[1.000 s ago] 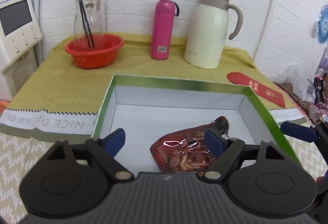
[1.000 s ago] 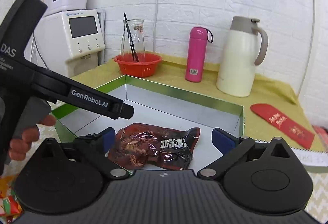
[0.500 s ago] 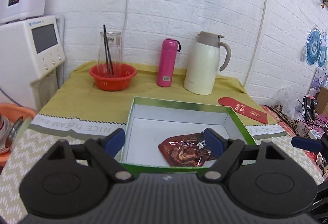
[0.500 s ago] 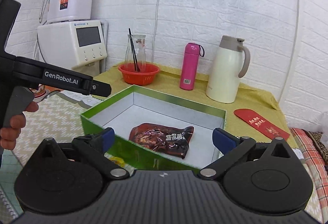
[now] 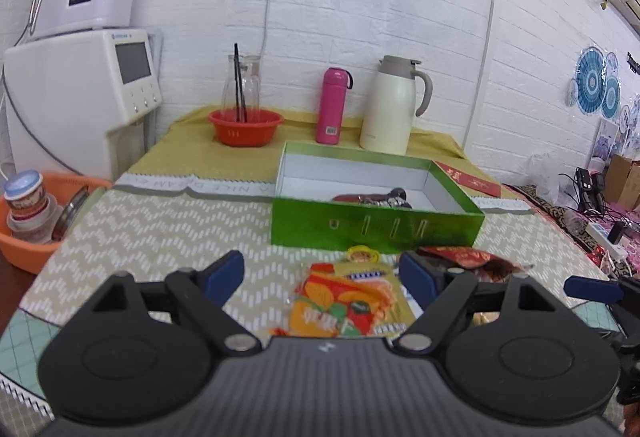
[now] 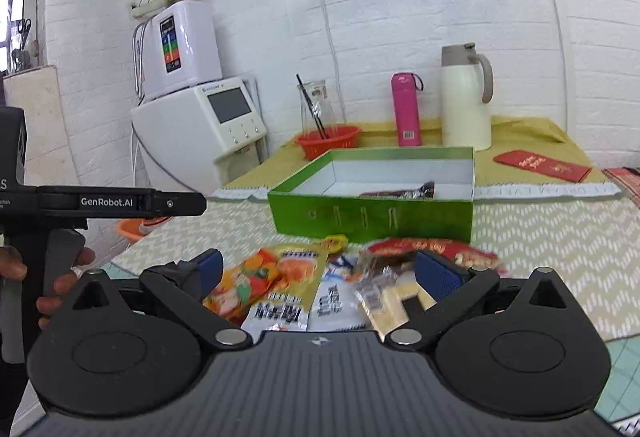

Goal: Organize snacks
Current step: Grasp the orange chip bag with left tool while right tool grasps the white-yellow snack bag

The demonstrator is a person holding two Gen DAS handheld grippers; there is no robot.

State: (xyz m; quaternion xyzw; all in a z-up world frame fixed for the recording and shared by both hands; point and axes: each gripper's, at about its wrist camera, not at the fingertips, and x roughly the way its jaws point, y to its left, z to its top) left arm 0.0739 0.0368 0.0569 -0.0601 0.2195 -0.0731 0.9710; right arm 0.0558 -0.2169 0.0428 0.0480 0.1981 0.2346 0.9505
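Observation:
A green box [image 5: 376,231] with a white inside stands on the table; it also shows in the right wrist view [image 6: 372,215]. A dark red snack packet [image 5: 374,199] lies inside it. In front of the box is a pile of loose snacks: an orange and yellow packet [image 5: 348,303], a red packet [image 5: 466,257], a small yellow sweet [image 5: 362,253]. The right wrist view shows the orange packet [image 6: 276,277], a white packet [image 6: 334,301] and the red packet [image 6: 424,247]. My left gripper [image 5: 322,275] is open and empty above the pile. My right gripper [image 6: 318,271] is open and empty too.
At the back stand a red bowl with a glass jar [image 5: 245,125], a pink flask [image 5: 334,111] and a cream jug [image 5: 394,105]. A red envelope [image 6: 542,165] lies right of the box. An orange basin [image 5: 32,221] sits at the left edge by a water dispenser [image 5: 80,93].
Both grippers have pulled back and up from the box to above the snack pile in front of it. The dark red packet stays in the box. Both stay open.

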